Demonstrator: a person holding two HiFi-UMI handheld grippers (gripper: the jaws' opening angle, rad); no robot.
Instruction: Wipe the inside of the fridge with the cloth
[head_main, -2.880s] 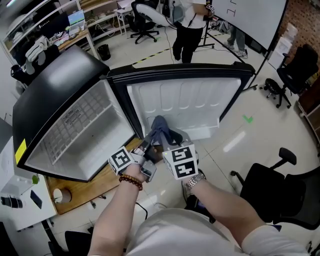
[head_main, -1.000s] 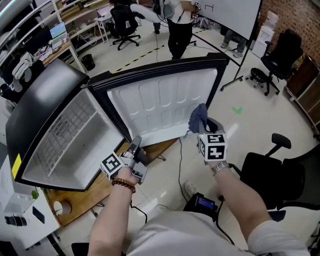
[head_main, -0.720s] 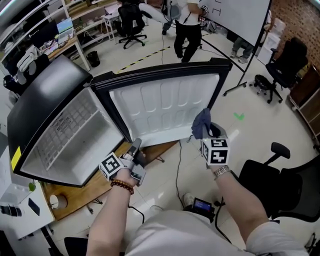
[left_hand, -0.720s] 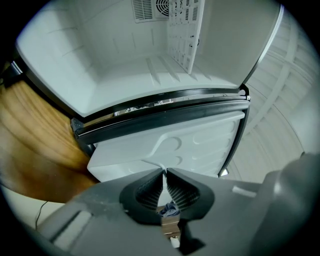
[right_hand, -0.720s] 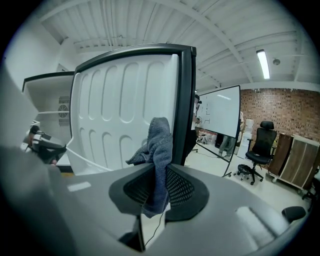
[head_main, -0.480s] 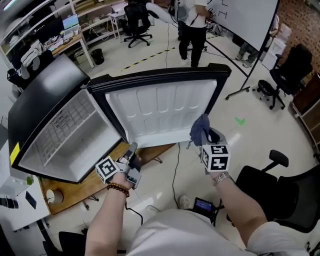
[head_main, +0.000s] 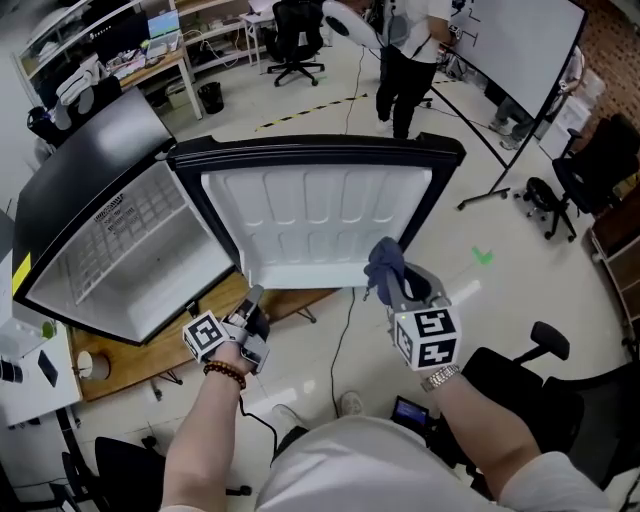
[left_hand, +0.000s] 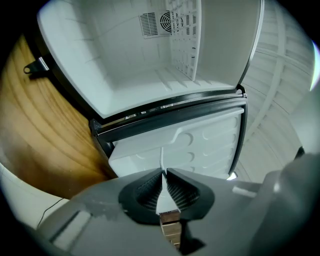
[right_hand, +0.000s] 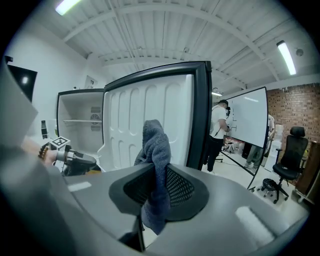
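Observation:
The black fridge (head_main: 95, 215) stands open at the left, its white inside (left_hand: 125, 75) bare apart from a wire shelf. Its door (head_main: 320, 220) swings wide, white liner facing me. A blue-grey cloth (head_main: 384, 263) sticks up from my right gripper (head_main: 396, 288), which is shut on it just off the door's lower right corner, apart from the liner. In the right gripper view the cloth (right_hand: 155, 145) hangs between the pads before the door (right_hand: 145, 115). My left gripper (head_main: 252, 303) is shut and holds nothing, low before the hinge side; its tips (left_hand: 164, 172) aim at the fridge.
A wooden board (head_main: 215, 305) lies under the fridge. A cable (head_main: 340, 330) runs over the floor. A person (head_main: 410, 60) stands beyond the door beside a whiteboard (head_main: 520, 50). Office chairs (head_main: 590, 160) stand at the right; desks (head_main: 40, 390) at the left.
The two grippers, together on the cloth nearly three seconds ago, are apart. Over the last second the right one, still gripping the cloth, drew back from the door; the left one sank a little.

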